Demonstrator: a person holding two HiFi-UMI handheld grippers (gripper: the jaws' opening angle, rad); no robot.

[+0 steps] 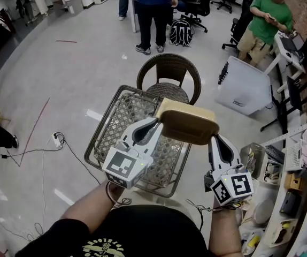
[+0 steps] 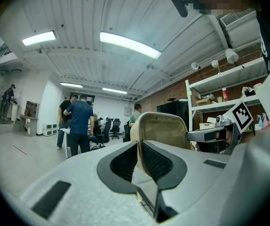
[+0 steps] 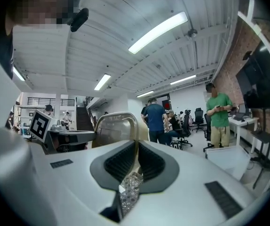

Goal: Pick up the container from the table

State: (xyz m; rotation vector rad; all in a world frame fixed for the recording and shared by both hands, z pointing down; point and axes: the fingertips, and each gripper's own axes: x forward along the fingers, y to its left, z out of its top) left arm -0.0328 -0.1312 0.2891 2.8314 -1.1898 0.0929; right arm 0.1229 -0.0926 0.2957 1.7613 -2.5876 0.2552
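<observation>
Crosswise, container [image 1: 188, 123] long axis left-right.

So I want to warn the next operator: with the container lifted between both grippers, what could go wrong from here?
1. The left gripper and right gripper each pinch only a thin wall at opposite ends of the container. If the hands drift apart or twist, one edge may slip out.
2. It hangs over one side of the woven table, close to the rim, so a drop might glance off and reach the floor.
</observation>
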